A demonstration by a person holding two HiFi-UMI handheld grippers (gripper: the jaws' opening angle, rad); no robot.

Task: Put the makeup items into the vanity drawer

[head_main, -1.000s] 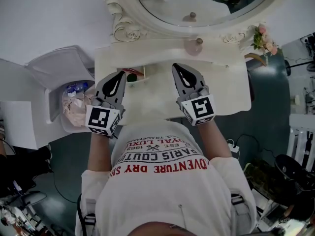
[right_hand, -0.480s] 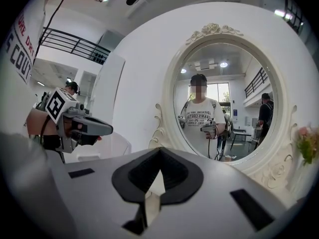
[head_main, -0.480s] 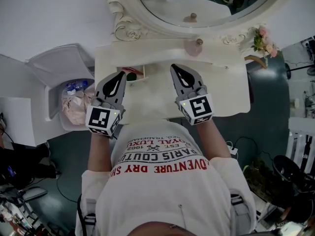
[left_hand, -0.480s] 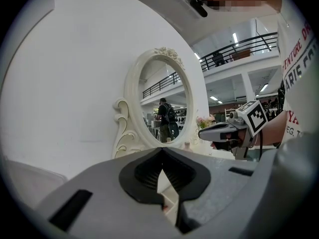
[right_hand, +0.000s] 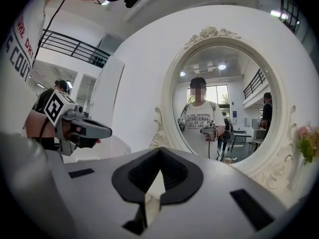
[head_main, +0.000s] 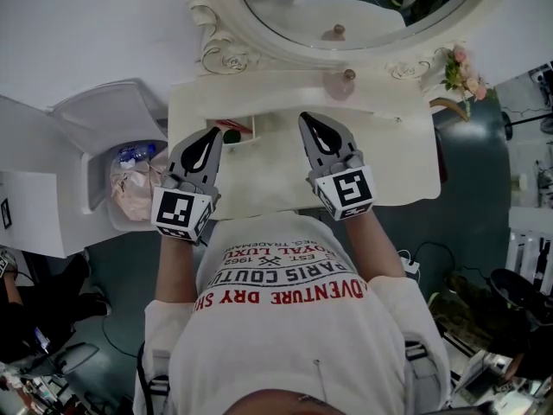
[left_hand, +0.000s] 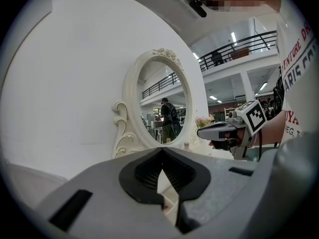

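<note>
The cream vanity table (head_main: pixel 389 158) stands under its oval mirror (head_main: pixel 346 7). At the top's left an open drawer (head_main: pixel 259 130) shows a red item (head_main: pixel 226 124) and a dark green item (head_main: pixel 232 135). My left gripper (head_main: pixel 213 132) hovers just left of these items, shut and empty. My right gripper (head_main: pixel 307 119) hangs over the middle of the tabletop, also shut with nothing in it. In the left gripper view the jaws (left_hand: pixel 160 152) meet tip to tip, with the right gripper (left_hand: pixel 224 131) beside them. In the right gripper view the closed jaws (right_hand: pixel 159 152) face the mirror (right_hand: pixel 219 108).
A small round-topped pink bottle (head_main: pixel 344 79) stands at the back of the tabletop. Pink flowers (head_main: pixel 462 66) sit at the vanity's right corner. An open-lidded bin (head_main: pixel 130 184) with a bag stands on the floor to the left. Cables and gear (head_main: pixel 484 309) lie at the right.
</note>
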